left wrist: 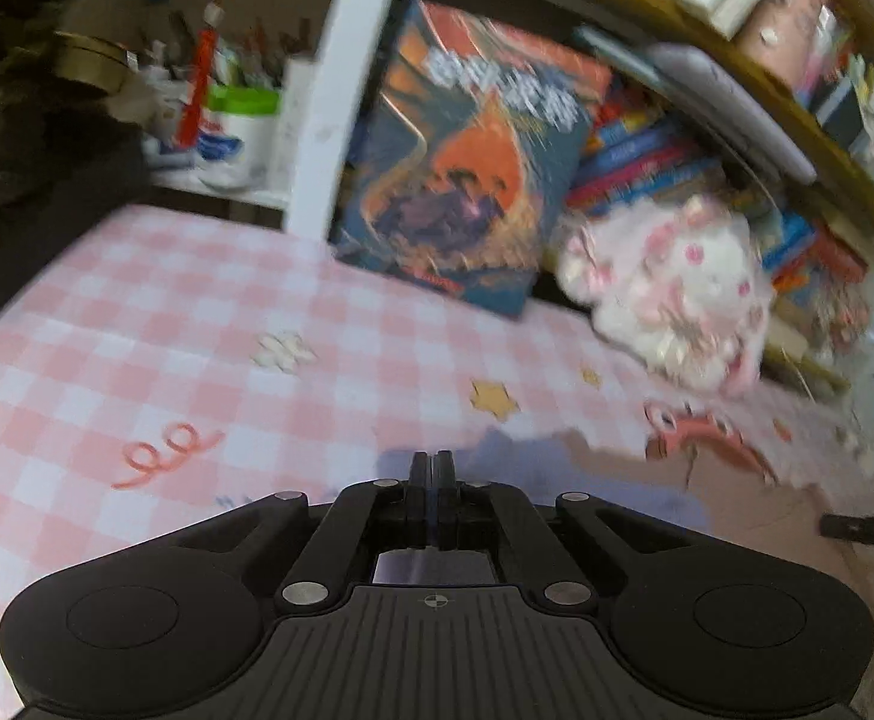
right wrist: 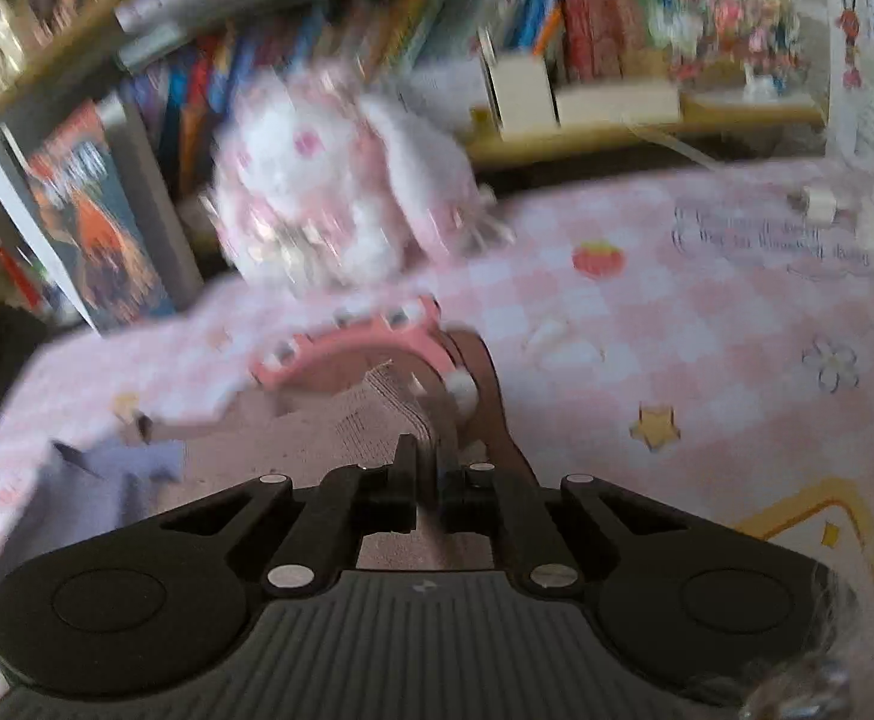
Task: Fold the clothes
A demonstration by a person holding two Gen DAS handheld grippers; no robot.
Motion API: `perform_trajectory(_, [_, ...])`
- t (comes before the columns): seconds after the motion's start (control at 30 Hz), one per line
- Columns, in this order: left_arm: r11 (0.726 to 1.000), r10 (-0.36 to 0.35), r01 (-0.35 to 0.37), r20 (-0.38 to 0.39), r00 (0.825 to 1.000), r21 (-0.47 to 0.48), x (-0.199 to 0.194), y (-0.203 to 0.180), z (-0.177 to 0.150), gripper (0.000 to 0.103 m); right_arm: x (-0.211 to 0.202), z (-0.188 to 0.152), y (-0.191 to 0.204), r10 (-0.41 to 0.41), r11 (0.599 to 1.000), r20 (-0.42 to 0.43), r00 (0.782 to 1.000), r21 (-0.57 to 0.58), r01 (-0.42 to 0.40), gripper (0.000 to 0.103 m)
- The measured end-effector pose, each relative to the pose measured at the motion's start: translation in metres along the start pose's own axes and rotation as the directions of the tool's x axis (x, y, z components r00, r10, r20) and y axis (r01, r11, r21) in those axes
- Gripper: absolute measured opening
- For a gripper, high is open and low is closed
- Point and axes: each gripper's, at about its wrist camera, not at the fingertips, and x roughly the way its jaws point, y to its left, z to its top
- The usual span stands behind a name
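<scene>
Pink-and-white checked cloth [left wrist: 155,324] covers the table, printed with stars, flowers and curls. On it lies the garment [right wrist: 341,420], a dusty-pink piece with a lavender part [left wrist: 532,462] at one side and a coral-pink collar [right wrist: 347,342] set with pale studs. The left tongs [left wrist: 432,468] are clenched, and a thin strip of the lavender fabric shows between the tips. The right tongs [right wrist: 426,462] are clenched on the pink fabric just below the collar, where a ribbed fold runs up to the tips. Behind the garment a fluffy white-and-pink plush toy [right wrist: 329,180] sits at the table's edge, beside an upright orange-and-blue book [left wrist: 466,156] and crowded bookshelves [right wrist: 377,12]. Both views are blurred.
</scene>
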Motion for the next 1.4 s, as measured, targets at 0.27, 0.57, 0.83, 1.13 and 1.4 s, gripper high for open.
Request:
perform_trajectory(0.27, [0.995, 0.056, -0.052, -0.043, 0.998, 0.089, 0.012, -0.012, -0.006, 0.047, 0.012, -0.005, 0.003, -0.023, 0.999, -0.017, 1.000, -0.033, 0.023, 0.007])
perform_trajectory(0.57, [0.995, 0.031, -0.031, -0.001, 1.000, 0.091, -0.008, -0.011, -0.002, 0.004, 0.009, -0.004, 0.005, -0.040, 0.999, -0.001, 0.999, -0.033, 0.040, 0.006])
perform_trajectory(0.83, [0.998, 0.043, -0.040, -0.060, 0.997, 0.046, 0.019, 0.006, -0.013, 0.007, 0.014, -0.007, 0.004, -0.060, 0.998, 0.015, 0.998, -0.026, 0.060, 0.006])
perform_trajectory(1.13, [0.997, 0.069, -0.071, 0.050, 0.996, 0.034, -0.021, -0.009, -0.014, 0.051, -0.011, -0.009, 0.013, -0.093, 0.992, 0.032, 0.995, -0.084, 0.096, 0.036])
perform_trajectory(1.4, [0.993, 0.118, -0.116, 0.072, 0.990, -0.028, -0.069, -0.055, -0.058, 0.072, -0.055, -0.034, 0.015, -0.071, 0.982, 0.047, 0.996, -0.174, 0.078, 0.078])
